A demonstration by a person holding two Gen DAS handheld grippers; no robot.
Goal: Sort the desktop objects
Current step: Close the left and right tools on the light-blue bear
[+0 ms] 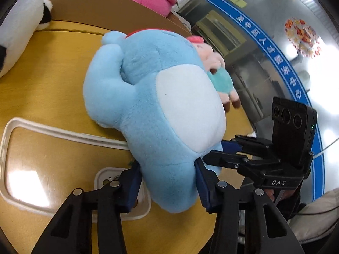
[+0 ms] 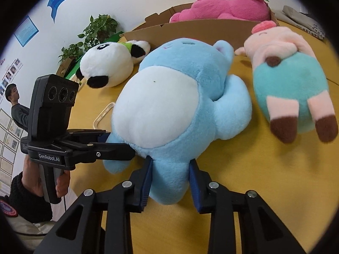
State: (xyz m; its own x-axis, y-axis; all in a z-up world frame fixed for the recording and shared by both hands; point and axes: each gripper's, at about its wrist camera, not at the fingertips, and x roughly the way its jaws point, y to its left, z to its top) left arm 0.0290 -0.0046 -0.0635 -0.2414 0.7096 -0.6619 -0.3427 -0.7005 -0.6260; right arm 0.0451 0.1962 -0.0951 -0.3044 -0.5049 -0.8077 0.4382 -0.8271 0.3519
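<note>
A light-blue plush with a white belly lies on its back on the yellow table. My left gripper is shut on one of its legs, blue pads pressing into the fur on both sides. My right gripper is shut on the other leg in the same way. Each gripper also shows in the other's view: the right gripper at the plush's far side, the left gripper held by a hand.
A pink pig plush with a teal body lies right of the blue one, and a panda plush left of it. Behind them a cardboard box holds a pink plush. A clear phone case lies under the blue plush's edge.
</note>
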